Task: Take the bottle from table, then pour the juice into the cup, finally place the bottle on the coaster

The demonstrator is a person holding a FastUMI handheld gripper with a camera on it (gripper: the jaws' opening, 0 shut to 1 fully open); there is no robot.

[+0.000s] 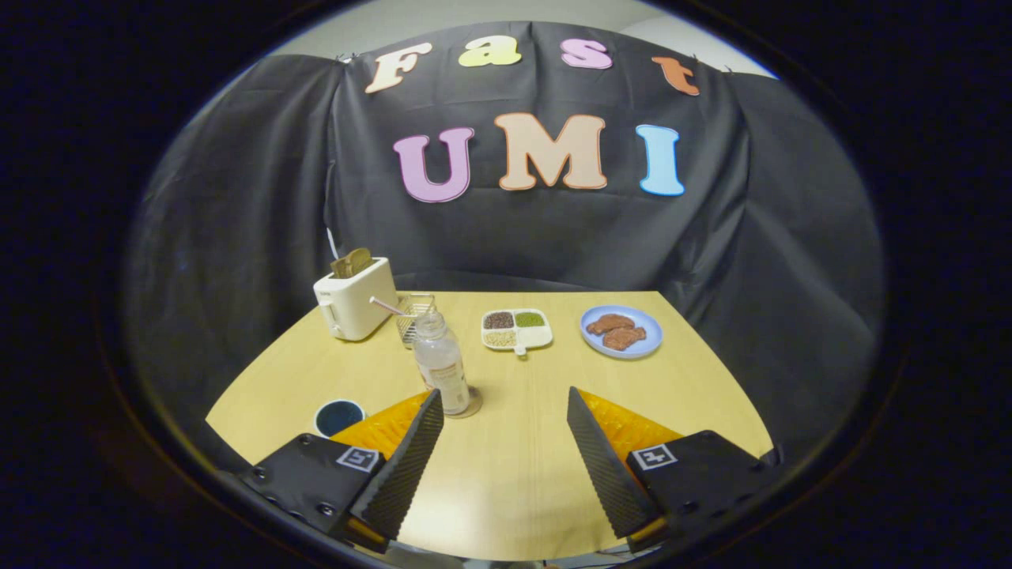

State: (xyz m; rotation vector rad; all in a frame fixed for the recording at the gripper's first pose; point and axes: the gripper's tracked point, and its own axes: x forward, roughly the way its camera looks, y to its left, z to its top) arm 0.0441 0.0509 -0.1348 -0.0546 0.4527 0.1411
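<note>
A clear plastic bottle [441, 363] with pale juice and no cap stands upright on the wooden table [522, 466], just ahead of my left finger and a little left of the gap. Behind it stands a clear glass cup [413, 314] with a straw. A dark round coaster [339, 416] lies on the table beside my left finger, on its outer side. My gripper [504, 403] is open, nothing between its fingers, hovering low over the near part of the table.
A white toaster [355, 299] with bread in it stands at the back left. A white divided dish [517, 329] of grains and a blue plate [622, 332] with brown food lie across the back. Black cloth walls the booth behind and at both sides.
</note>
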